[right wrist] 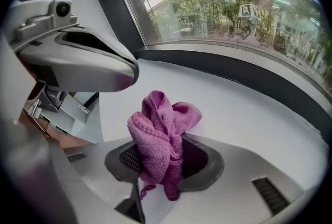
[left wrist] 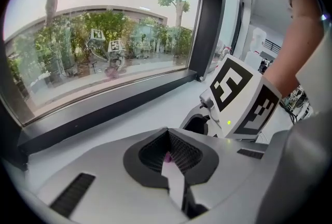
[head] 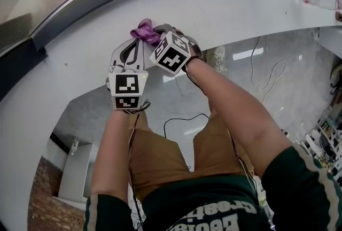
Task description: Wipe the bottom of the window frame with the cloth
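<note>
Right gripper (right wrist: 165, 166): jaws clamped on the purple terry cloth (right wrist: 158, 135). The bunch sits deep between the pads, with a rumpled head standing proud of the tips and a short tail hanging below.

Left gripper (left wrist: 168, 153): jaws together, holding nothing I would call a grip. A fleck of purple shows in the seam, and I cannot tell whether it is pinched.

Position: the head view shows both tools close side by side over the white painted sill (right wrist: 249, 109). The cloth is near the dark bottom rail of the window frame (right wrist: 233, 72) but not on it.

Judgement on the wipe:
- Tip the right tool forward so only the proud head of cloth meets the rail. The hard jaw tips should not touch paint or glass.
- Seat the cloth in the corner where rail meets sill, then draw along the rail in one steady line with light, even pressure.
- Move the left tool aside first. It crowds the right one and would block a sideways stroke.
- Risk: the bunch looks loosely folded and may drag out of the pads if pressed hard.
</note>
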The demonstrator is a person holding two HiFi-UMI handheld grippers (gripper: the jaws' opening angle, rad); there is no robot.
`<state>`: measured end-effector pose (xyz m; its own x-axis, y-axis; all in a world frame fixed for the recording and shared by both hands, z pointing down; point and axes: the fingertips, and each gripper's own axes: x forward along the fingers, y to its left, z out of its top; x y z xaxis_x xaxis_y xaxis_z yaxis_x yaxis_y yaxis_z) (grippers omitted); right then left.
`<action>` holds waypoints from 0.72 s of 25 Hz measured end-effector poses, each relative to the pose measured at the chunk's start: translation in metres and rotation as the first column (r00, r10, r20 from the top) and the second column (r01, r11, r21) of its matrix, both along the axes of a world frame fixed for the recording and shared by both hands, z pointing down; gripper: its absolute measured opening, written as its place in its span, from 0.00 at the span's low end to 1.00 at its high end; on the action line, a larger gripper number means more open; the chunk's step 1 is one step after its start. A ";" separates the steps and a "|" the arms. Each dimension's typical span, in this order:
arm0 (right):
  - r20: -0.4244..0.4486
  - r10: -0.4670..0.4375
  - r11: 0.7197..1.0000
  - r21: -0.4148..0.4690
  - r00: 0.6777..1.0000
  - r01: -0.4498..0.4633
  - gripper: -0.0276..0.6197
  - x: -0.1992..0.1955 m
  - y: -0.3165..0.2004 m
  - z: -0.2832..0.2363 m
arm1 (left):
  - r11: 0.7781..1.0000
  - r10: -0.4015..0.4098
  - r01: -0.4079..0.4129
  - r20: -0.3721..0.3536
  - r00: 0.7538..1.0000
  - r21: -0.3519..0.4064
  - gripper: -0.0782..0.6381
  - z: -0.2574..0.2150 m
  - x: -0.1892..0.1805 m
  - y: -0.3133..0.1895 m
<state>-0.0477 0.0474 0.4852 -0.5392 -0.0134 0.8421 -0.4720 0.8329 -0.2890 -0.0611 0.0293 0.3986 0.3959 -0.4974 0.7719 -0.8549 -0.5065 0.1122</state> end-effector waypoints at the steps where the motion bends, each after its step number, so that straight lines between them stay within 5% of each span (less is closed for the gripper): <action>1: -0.001 0.003 1.000 0.000 1.000 -0.003 0.30 0.005 -0.001 0.000 | 1.000 0.003 -0.003 -0.001 1.000 -0.002 0.12 0.000 0.005 -0.001; 18: -0.033 0.061 0.998 0.033 0.998 -0.060 0.30 0.082 -0.017 0.001 | 0.996 0.087 -0.086 -0.018 0.996 0.018 0.12 0.004 0.072 -0.017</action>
<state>0.0343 0.0305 0.4865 -0.5079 -0.0722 0.8584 -0.5310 0.8109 -0.2459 0.0113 0.0123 0.4030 0.4526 -0.4741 0.7553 -0.8056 -0.5805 0.1184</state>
